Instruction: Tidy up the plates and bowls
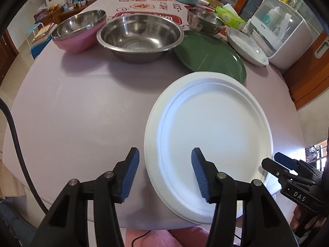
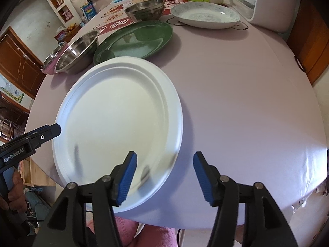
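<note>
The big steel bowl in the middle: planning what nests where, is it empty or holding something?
Empty. The left wrist view looks down into the steel bowl and shows only its bare shiny bottom.

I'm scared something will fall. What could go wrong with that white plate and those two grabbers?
The white plate pokes out past the table edge near the person, so a bump from the open left gripper or open right gripper might tip it off. It looks like several thin plates stacked, so a pinch might lift only the top one. Sliding it forward could knock the green plate right behind it.
</note>
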### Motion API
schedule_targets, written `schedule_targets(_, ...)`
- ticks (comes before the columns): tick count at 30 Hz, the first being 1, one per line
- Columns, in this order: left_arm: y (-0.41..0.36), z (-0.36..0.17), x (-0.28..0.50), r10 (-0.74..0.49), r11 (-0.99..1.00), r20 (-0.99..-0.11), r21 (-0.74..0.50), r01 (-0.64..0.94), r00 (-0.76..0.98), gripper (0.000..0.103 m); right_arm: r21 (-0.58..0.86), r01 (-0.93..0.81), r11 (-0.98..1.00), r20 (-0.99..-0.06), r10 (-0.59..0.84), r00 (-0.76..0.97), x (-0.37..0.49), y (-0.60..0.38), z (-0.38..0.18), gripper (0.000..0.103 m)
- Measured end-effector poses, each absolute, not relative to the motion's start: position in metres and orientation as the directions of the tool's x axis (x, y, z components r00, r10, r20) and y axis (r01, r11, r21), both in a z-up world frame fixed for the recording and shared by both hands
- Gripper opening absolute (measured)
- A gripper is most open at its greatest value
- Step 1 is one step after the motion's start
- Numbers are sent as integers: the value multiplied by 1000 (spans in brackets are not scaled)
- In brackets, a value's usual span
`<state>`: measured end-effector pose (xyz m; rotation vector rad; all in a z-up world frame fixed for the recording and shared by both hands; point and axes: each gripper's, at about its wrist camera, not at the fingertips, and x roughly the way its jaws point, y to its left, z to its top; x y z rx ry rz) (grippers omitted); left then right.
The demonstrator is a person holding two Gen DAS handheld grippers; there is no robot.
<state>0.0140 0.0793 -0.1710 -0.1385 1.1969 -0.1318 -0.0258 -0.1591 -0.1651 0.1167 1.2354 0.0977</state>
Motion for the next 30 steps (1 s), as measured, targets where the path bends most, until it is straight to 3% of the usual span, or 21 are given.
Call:
schedule_targets(4,84,-161,16,-185,982,-909,-186,33,374,64,131,27,991,-927,113,357,-26,-161,-157,61)
schedule_targets(20,90,-114,41,-314,942,-871,-238,235,378,64,110,225,968,-856,-23,517,-24,-148,-109,61)
schedule_targets(30,79,-92,44,-371,899,-850,-227,374,375,64,73,248,966,-787,-97,609,-43,-132,-93,61)
